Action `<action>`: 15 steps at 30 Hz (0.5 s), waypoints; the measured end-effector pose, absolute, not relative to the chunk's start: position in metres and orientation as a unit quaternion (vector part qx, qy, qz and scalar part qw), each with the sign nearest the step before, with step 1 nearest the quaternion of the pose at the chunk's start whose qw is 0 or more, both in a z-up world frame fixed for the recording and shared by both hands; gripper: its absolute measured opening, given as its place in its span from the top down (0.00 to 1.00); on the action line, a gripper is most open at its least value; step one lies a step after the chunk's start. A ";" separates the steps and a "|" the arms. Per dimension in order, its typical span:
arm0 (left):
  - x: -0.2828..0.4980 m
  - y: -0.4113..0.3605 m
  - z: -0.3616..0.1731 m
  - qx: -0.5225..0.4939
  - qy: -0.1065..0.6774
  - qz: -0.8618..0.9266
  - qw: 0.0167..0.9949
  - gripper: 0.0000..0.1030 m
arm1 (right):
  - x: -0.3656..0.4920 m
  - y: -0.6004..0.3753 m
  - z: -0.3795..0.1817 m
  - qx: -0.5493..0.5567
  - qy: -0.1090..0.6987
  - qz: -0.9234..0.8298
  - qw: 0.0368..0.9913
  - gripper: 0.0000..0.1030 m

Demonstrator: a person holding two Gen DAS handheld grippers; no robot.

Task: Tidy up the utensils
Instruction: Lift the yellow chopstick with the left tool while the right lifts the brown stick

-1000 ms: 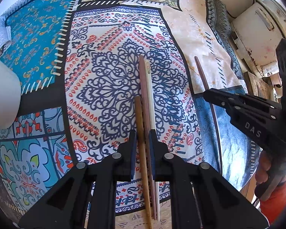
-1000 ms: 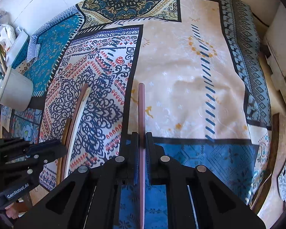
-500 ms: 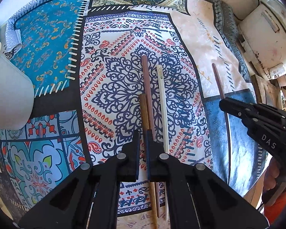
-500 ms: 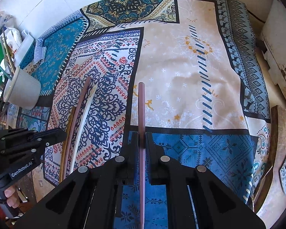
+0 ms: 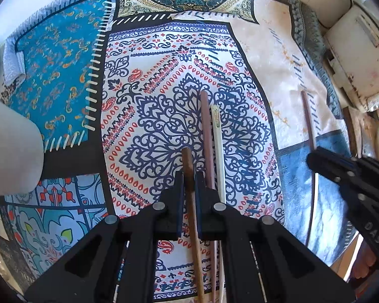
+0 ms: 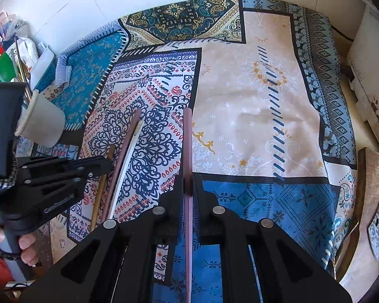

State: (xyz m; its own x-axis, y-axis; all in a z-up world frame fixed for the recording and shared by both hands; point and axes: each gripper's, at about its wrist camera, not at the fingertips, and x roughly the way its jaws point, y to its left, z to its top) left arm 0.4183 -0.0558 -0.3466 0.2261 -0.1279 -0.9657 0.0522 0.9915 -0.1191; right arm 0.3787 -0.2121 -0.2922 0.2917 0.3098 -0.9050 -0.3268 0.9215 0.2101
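Note:
My left gripper (image 5: 189, 184) is shut on a brown wooden chopstick (image 5: 187, 159) and holds it above the patterned cloth. A mauve chopstick (image 5: 206, 131) and a white chopstick (image 5: 217, 136) lie side by side on the cloth just right of it. My right gripper (image 6: 188, 186) is shut on another mauve chopstick (image 6: 187, 141), which points away from me; it also shows in the left wrist view (image 5: 307, 118). The left gripper shows at the left of the right wrist view (image 6: 98, 166).
A white cup (image 6: 44, 123) with utensils in it stands at the left on the cloth; it also shows in the left wrist view (image 5: 10, 151). Boxes and clutter (image 6: 2, 58) sit at far left. White containers (image 6: 366, 75) and a wooden board (image 6: 374, 202) lie at right.
The left gripper has lifted the brown chopstick away from the mauve and white ones. The right gripper has risen with its mauve chopstick. The view of the cloth has widened.

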 end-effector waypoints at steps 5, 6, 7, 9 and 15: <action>0.420 -0.062 -0.345 -0.027 0.622 -0.066 0.780 0.94 | 0.376 -0.217 -0.280 0.004 0.547 0.197 0.814 0.94; 0.419 -0.061 -0.344 -0.025 0.619 -0.064 0.782 0.94 | 0.375 -0.218 -0.275 0.005 0.541 0.196 0.818 0.94; 0.417 -0.061 -0.341 -0.021 0.614 -0.063 0.787 0.94 | 0.374 -0.218 -0.271 0.007 0.536 0.196 0.821 0.94; 0.414 -0.059 -0.331 -0.020 0.604 -0.063 0.794 0.94 | 0.372 -0.220 -0.262 0.010 0.525 0.195 0.828 0.94; 0.392 -0.047 -0.290 -0.015 0.560 -0.062 0.826 0.94 | 0.366 -0.218 -0.231 0.011 0.486 0.194 0.852 0.94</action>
